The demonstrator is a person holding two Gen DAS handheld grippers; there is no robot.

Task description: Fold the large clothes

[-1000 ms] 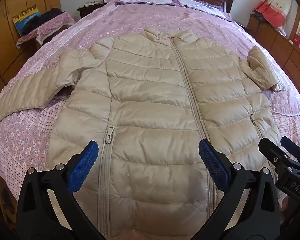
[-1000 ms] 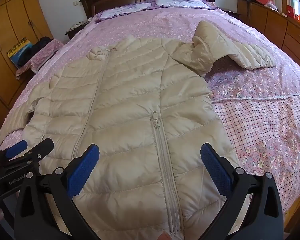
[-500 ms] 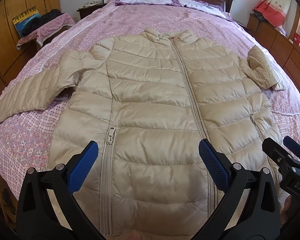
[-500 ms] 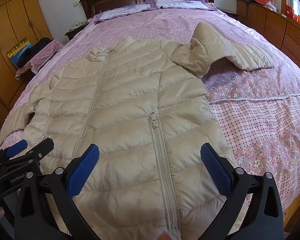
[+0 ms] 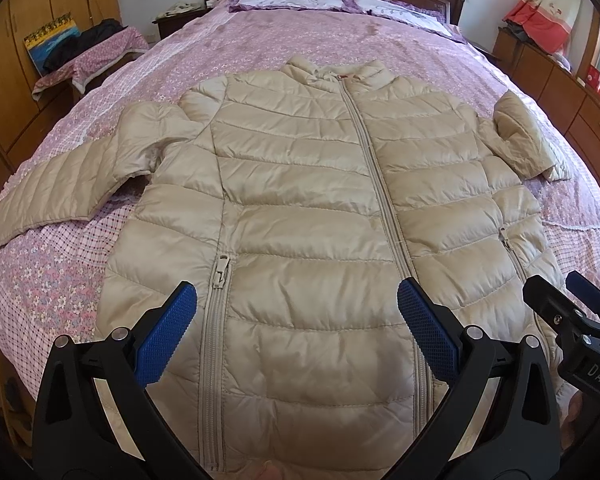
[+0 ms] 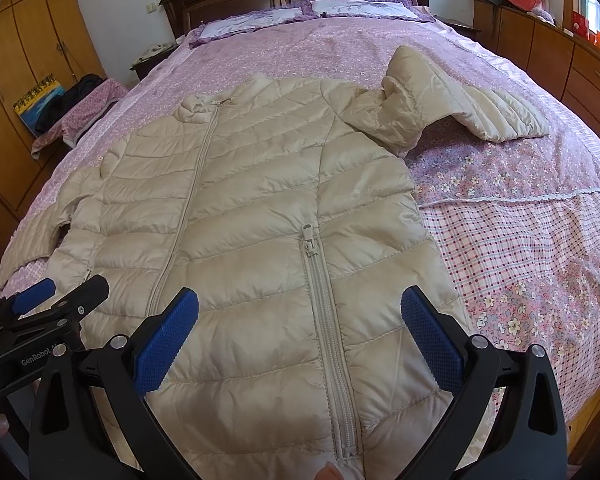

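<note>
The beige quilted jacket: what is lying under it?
Under the beige quilted puffer jacket lies the pink floral bedspread, visible all around it. Whether anything else lies beneath the jacket cannot be seen; it is covered.

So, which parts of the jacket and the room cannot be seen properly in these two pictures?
- Bottom hem of the beige quilted puffer jacket: both views, cut off by the lower edge and the open black jaws.
- Its left cuff: right wrist view, reaches the picture edge.
- Dark things on the flowered side table: left wrist view, too small.

Shiny quilted jacket [image 5: 312, 216], matt floral bedspread [image 5: 268, 44]
</note>
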